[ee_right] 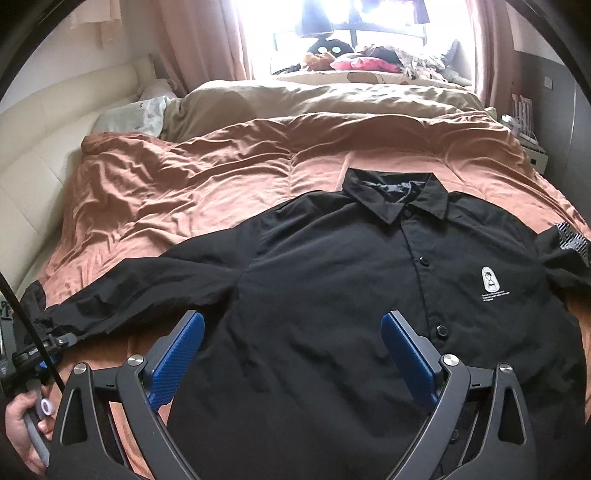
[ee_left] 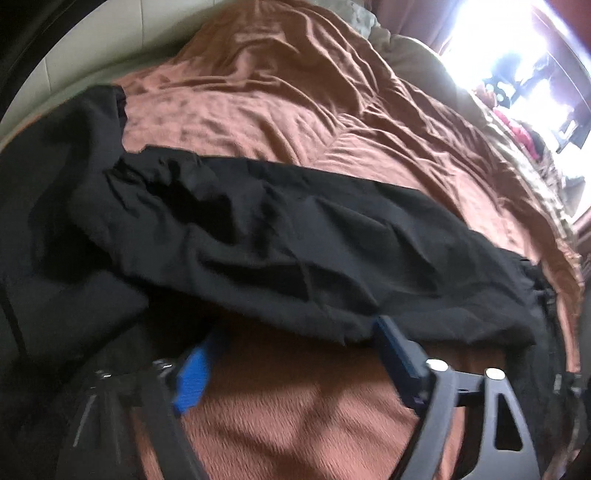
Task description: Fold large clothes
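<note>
Both jaws stand wide, holding nothing. Ahead of the right gripper (ee_right: 291,354) a black, matte, collared shirt (ee_right: 332,280) lies flat and buttoned. Its wrinkled sleeve (ee_left: 295,251) edge meets the left gripper (ee_left: 295,354) tips. Beneath spreads a creased rust-brown quilt (ee_right: 184,184), with a bright window (ee_right: 354,22) beyond.

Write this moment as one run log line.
shirt: flat on bed, buttoned | left tool: open, at sleeve edge | right tool: open above shirt front

Black jacket sleeve (ee_left: 280,243) across rust-brown bedspread (ee_left: 266,110), left tongs (ee_left: 295,350) apart at its cuff edge
</note>
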`<state>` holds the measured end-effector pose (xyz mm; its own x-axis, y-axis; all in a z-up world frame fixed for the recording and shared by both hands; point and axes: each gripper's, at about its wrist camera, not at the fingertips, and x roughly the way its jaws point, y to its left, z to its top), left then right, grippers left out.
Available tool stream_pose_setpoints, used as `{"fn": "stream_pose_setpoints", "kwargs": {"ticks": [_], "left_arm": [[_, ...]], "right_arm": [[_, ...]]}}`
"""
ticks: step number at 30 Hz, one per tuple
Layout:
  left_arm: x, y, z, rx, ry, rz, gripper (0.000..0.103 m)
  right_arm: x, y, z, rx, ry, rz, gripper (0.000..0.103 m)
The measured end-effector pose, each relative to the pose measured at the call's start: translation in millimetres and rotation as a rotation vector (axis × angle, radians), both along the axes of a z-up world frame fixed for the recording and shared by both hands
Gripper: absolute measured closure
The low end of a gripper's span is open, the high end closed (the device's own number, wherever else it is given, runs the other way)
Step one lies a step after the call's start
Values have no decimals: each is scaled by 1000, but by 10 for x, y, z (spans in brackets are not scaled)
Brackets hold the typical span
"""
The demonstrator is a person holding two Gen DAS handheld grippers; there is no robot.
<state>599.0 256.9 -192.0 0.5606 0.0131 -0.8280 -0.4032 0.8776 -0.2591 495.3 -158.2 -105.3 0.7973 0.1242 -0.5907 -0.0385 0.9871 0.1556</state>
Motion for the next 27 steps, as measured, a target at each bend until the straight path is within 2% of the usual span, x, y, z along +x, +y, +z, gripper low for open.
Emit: {"fn": "stream_pose_setpoints", "kwargs": {"ticks": [1,3,5,6,9,13,15,19,21,23,27], "left_arm": [[1,-4,7,10,-8,6,35],[0,13,18,-12,-22,10,70],[8,32,35,-50,-31,17,87],[-10,40,73,-60,-51,25,92],[-105,19,299,-71,-134,32,99],[-165,-33,660,-73,-220,8,101],[-148,-68,840,-72,-261,-14,101],[-94,-193,1218,-54,-340,-74,101],[-55,-254,1353,-48,-360,-103,101],[-24,-314,1452,-40,-378,-124,101],[15,-437,1623,-19,-416,-168,101]], "right_arm": [[16,-4,-16,-1,0,-2,6],[34,-4,-26,-4,-3,-12,6],[44,-31,-21,3,-6,-17,6],[43,-46,-19,7,-8,-19,6],[44,-78,-18,24,-10,-20,6],[97,-125,-28,60,-6,-12,10],[183,-104,-47,74,3,-6,31],[394,-66,-151,99,42,20,46],[551,-46,-258,128,84,42,62],[692,-61,-328,173,123,61,70],[966,-120,-487,291,188,86,73]]}}
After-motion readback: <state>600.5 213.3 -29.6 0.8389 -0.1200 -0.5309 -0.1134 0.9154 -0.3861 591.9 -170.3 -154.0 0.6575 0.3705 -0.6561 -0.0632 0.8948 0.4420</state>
